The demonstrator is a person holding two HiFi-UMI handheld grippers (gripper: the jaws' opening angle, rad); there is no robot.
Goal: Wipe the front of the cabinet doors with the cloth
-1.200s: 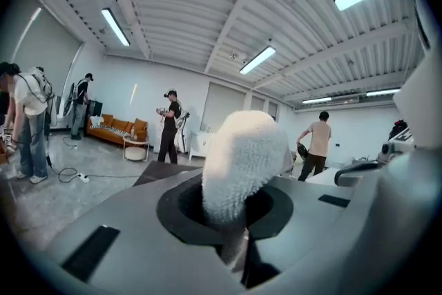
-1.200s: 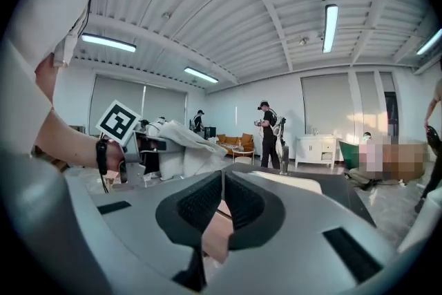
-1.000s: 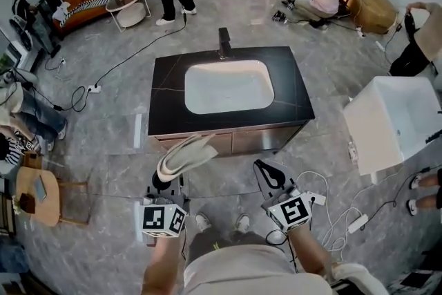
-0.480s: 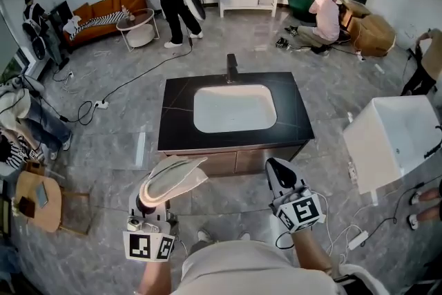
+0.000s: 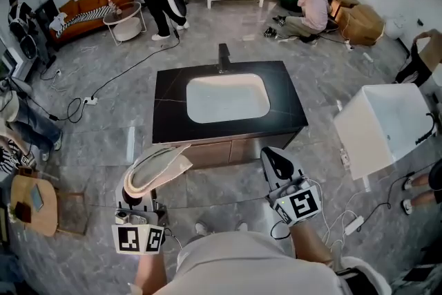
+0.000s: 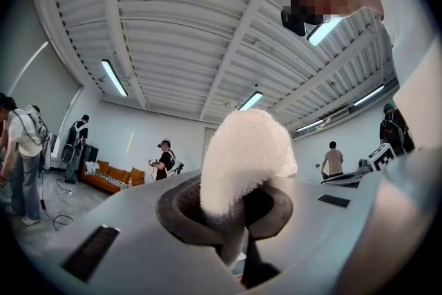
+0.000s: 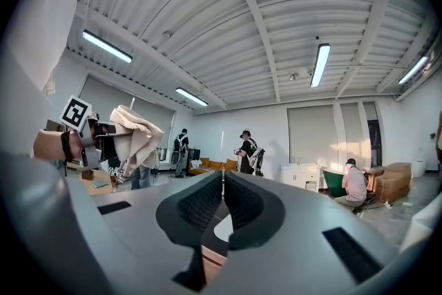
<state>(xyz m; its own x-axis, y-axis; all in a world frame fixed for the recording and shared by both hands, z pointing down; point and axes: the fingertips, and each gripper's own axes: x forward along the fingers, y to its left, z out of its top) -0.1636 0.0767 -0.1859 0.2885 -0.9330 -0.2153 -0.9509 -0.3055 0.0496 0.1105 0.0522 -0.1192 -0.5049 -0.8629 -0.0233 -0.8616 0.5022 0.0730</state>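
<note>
Grey tiled floor (image 5: 103,128) runs all round a freestanding vanity in a busy workshop. From up here the cabinet doors (image 5: 228,150) show only as a narrow brown strip tucked under the black counter (image 5: 166,107), just ahead of my feet. The cloth (image 5: 157,166) is not on them yet. It is pinched in my left tongs (image 5: 138,191), whose pads are clamped on one bunched end, and the rest flops forward as a loose pale fold held in the air short of the doors. My right tongs (image 5: 276,164) are closed to a hairline with nothing between them, hovering near the right-hand door. The grip worries me most: it takes only a small bite of fabric, so pressing and dragging across a door could, I judge, tug the cloth free. The loose fold might also bunch up, leaving the hard tips to scrape the finish instead. The counter overhangs the doors, so I'd have to get low to reach them, and I could knock its edge on the way. White cables (image 5: 345,217) trail on the floor by my right side — a snag if I step sideways while wiping.
</note>
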